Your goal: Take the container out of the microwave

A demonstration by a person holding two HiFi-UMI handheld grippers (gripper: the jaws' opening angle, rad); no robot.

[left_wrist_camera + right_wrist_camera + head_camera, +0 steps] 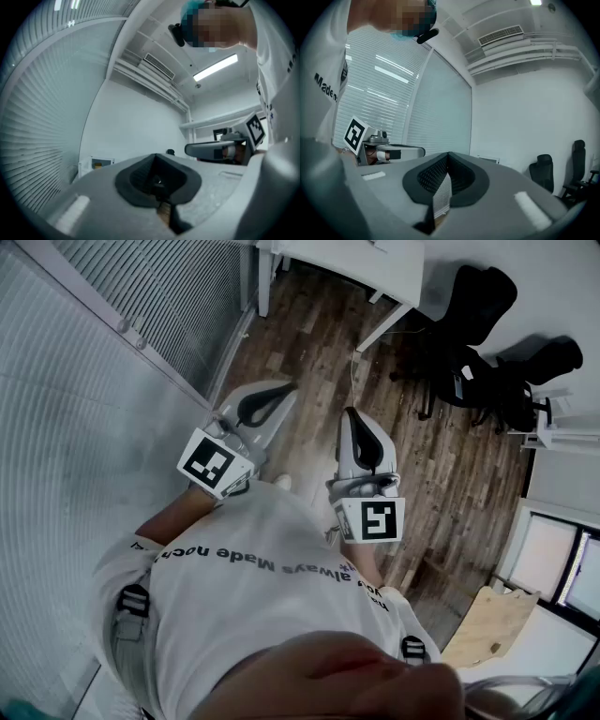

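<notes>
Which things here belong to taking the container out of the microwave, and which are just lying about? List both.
Job:
left hand-held gripper, shut
right hand-held gripper, shut
white box by the far wall, possibly the microwave

Lying about:
office chairs
white table
window blinds

Dark brown wood-plank floor [309,352] ran right across the room. Up at its far edge, a white table [356,259] stood on slim white legs. Over by the right-hand edge, a black office chair [473,315] was parked on the planks, and a second black chair [539,371] sat just beside it. Near the lower right corner was a pale plywood panel [492,624]; whether it was flat or leaning couldn't be told.
</notes>
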